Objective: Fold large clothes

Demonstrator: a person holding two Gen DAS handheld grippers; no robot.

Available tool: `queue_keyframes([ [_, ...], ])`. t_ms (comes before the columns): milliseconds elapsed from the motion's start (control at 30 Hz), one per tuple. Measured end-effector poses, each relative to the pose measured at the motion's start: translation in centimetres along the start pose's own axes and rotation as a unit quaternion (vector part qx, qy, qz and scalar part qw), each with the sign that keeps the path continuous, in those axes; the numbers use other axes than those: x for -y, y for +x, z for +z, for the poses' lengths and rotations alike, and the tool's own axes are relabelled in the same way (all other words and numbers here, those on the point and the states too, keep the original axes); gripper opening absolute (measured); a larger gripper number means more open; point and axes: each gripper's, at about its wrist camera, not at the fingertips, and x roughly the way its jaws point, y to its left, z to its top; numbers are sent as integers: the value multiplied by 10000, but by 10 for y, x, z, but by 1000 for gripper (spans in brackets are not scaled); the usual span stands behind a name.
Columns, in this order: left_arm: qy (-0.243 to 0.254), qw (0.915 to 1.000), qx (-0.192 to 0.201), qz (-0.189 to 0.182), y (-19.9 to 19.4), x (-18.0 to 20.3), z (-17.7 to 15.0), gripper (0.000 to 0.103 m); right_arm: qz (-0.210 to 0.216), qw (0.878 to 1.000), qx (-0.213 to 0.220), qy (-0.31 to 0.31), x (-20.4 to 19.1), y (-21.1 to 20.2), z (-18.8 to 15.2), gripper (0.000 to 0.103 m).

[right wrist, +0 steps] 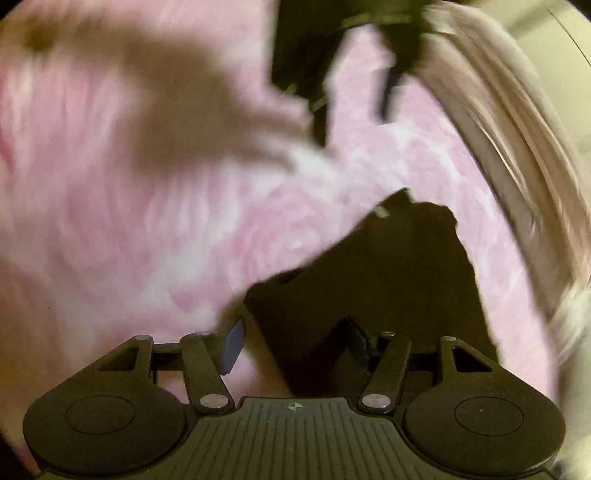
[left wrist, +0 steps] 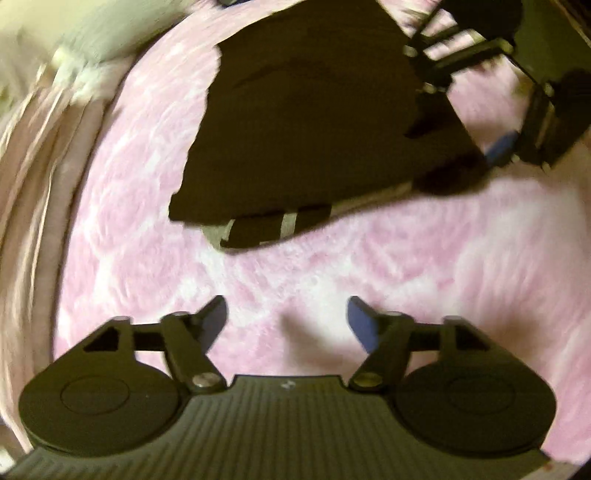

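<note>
A black garment [left wrist: 314, 122] lies spread on a pink fleecy blanket [left wrist: 369, 266], and a grey-striped edge [left wrist: 288, 221] shows at its near side. My left gripper [left wrist: 289, 323] hovers open over bare blanket in front of that edge, with nothing between its fingers. The right gripper's blue pad [left wrist: 500, 147] shows at the garment's far right side. In the right wrist view my right gripper [right wrist: 295, 345] stands open over a corner of the black garment [right wrist: 369, 277], one finger above cloth and the other above blanket. Neither pad presses on cloth. The view is blurred.
Pale pink folded bedding [left wrist: 37, 192] runs along the blanket's edge, and it also shows in the right wrist view as blurred folds [right wrist: 498, 129]. A cream surface [left wrist: 110, 29] lies beyond it. The left gripper's dark fingers [right wrist: 320, 122] cast a broad shadow [right wrist: 177, 122] on the blanket.
</note>
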Motion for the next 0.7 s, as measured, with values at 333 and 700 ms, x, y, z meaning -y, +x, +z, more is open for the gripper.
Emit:
queue_keyframes([
  [333,2166,9715,880,395,55,1,13,95,-164,9823,191,1859,54,-35,1,10],
  [700,3367,9350,1070,314,84,-18,26,15,-145,9705,225,2397,69,-70,2,10],
])
